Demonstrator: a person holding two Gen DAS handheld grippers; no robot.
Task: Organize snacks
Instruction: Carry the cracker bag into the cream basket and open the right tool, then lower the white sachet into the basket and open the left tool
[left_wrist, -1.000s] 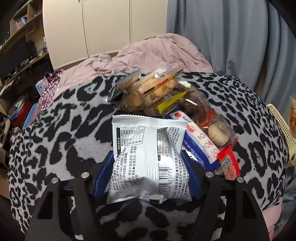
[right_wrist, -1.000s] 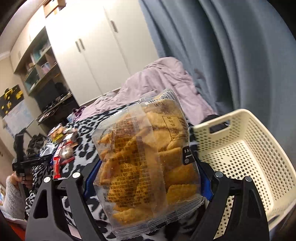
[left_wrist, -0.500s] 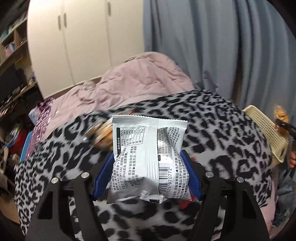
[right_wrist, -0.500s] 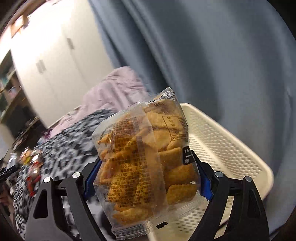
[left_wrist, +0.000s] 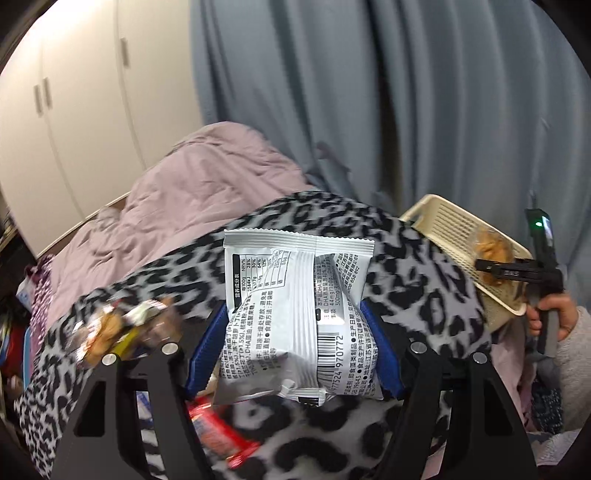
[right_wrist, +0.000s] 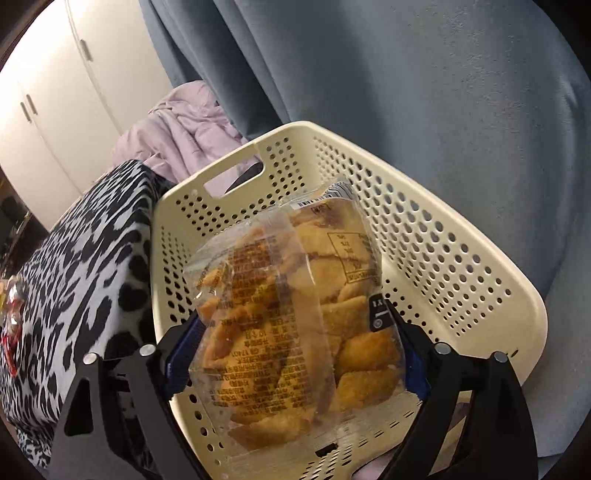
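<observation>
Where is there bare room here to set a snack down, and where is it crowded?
The cream basket looks empty: its perforated floor shows bare round the cracker bag hanging between the right gripper's jaws, which have just been opening. The leopard blanket is bare between the white packet and the basket. Crowded: the snack pile at the left.

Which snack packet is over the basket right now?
The clear bag of golden crackers between the right gripper jaws, over the cream basket. The white foil packet hangs over the leopard blanket.

basket (right_wrist: 436, 236) right of blanket (right_wrist: 81, 258), perhaps touching
</observation>
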